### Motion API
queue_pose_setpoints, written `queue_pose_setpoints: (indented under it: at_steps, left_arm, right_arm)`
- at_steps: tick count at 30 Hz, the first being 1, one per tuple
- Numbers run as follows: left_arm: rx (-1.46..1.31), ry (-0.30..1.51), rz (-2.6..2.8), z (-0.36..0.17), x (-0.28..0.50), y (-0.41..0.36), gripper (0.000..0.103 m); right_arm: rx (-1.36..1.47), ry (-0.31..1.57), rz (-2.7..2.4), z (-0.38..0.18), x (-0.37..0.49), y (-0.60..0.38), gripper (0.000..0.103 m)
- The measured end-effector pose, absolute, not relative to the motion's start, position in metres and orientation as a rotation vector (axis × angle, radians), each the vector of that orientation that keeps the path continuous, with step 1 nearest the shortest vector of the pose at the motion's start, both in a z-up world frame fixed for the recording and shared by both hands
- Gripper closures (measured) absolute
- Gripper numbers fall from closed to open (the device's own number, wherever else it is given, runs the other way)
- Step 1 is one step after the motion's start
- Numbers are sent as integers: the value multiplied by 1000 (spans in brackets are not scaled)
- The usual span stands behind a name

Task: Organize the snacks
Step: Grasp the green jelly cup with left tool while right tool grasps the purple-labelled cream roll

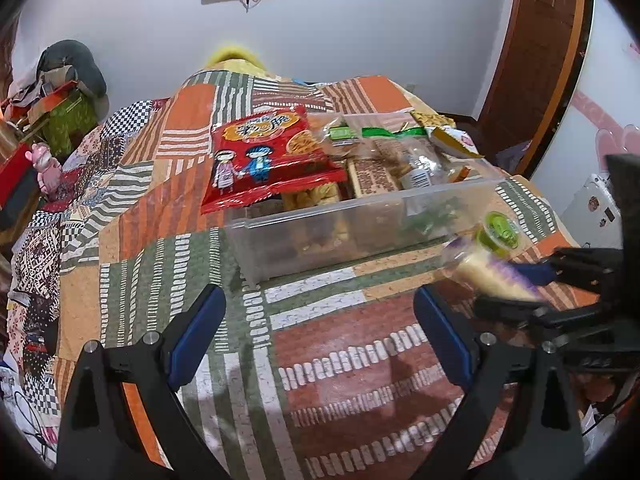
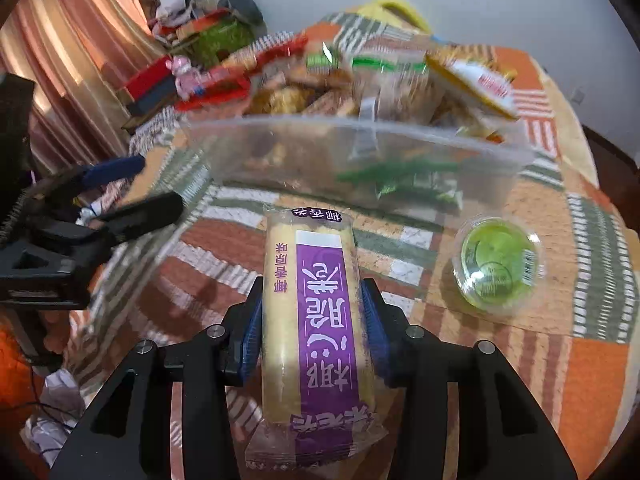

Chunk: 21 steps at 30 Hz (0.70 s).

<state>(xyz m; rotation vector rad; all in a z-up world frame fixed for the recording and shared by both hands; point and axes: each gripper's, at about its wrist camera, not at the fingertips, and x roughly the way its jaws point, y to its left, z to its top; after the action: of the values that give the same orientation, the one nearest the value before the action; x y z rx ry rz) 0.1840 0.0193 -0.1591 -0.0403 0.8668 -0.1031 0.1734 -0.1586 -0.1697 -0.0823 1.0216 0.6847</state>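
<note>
A clear plastic bin (image 1: 320,236) (image 2: 360,152) sits on the patchwork bedspread, filled with snack packs; a red snack bag (image 1: 268,152) lies over its left rim. My right gripper (image 2: 312,320) is shut on a long purple-and-yellow wafer pack (image 2: 316,320), held in front of the bin; it also shows in the left wrist view (image 1: 492,272). A round green jelly cup (image 2: 496,266) (image 1: 502,232) lies on the bedspread to the right of the pack. My left gripper (image 1: 320,320) is open and empty, in front of the bin's left end, and shows in the right wrist view (image 2: 136,188).
The patchwork bedspread (image 1: 160,240) covers the whole surface. Piled boxes, clothes and a pink toy (image 1: 46,168) stand off its far left. A wooden door (image 1: 536,60) is at the back right, curtains (image 2: 60,60) at the left.
</note>
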Motion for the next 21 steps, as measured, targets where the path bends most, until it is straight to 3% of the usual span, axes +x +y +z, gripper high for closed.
queue_pose_setpoints:
  at_steps: [8, 21]
  left_arm:
    - [-69, 891, -182, -156, 197, -17, 7]
    - [-45, 984, -322, -187, 251, -125, 9]
  right_arm:
    - [-22, 901, 562, -125, 159, -217, 61]
    - [41, 891, 367, -130, 172, -289, 61]
